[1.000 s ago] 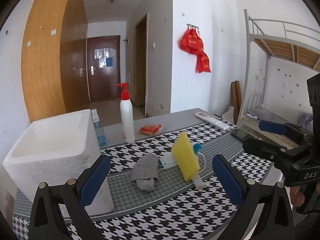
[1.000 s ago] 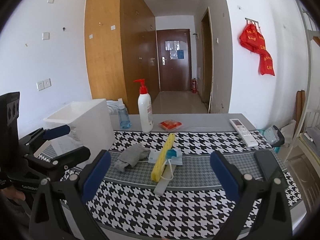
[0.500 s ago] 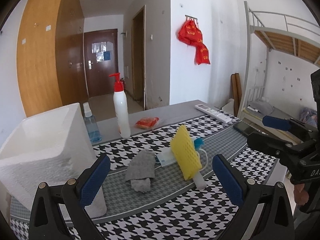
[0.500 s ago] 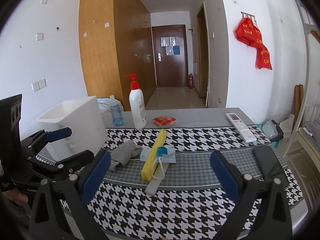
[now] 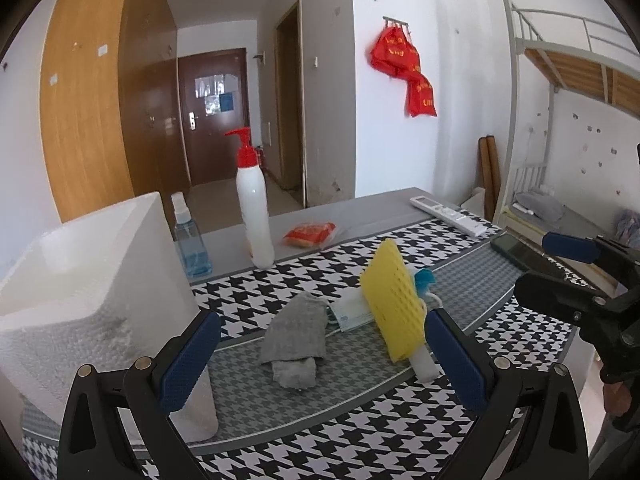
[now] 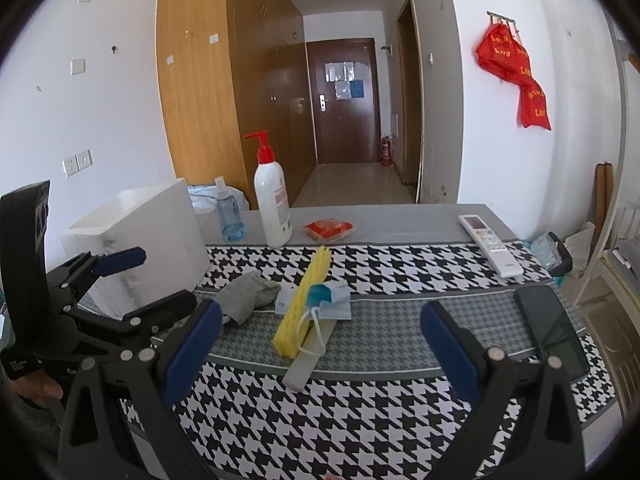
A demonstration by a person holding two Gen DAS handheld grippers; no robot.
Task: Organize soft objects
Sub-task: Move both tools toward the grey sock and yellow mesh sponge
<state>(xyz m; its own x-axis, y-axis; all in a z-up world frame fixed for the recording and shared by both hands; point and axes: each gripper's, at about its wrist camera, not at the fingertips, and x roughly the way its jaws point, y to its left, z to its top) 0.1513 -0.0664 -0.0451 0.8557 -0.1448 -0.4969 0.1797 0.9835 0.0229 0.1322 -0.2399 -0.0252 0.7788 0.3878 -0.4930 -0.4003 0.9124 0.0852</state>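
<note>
A grey cloth [image 5: 296, 330] [image 6: 248, 298] lies crumpled on the houndstooth mat. Right of it a yellow sponge [image 5: 394, 316] [image 6: 306, 302] on a white handle stands on edge over a blue face mask [image 5: 352, 312] [image 6: 330, 300]. A white foam box [image 5: 84, 280] [image 6: 140, 236] stands open at the left. My left gripper [image 5: 320, 360] is open and empty, above the mat just in front of the cloth. My right gripper [image 6: 320, 348] is open and empty, in front of the sponge's handle. Each gripper shows in the other's view, the right [image 5: 568, 272] and the left [image 6: 132, 280].
A white pump bottle [image 5: 254, 208] [image 6: 274, 204], a blue spray bottle [image 5: 190, 236] [image 6: 228, 216] and an orange packet [image 5: 308, 234] [image 6: 328, 228] stand behind the mat. A remote [image 5: 448, 210] [image 6: 490, 244] and a dark phone [image 5: 524, 252] [image 6: 554, 330] lie at the right.
Both grippers have moved a little forward and lower toward the items on the mat. Both stay open. Nothing on the table has moved.
</note>
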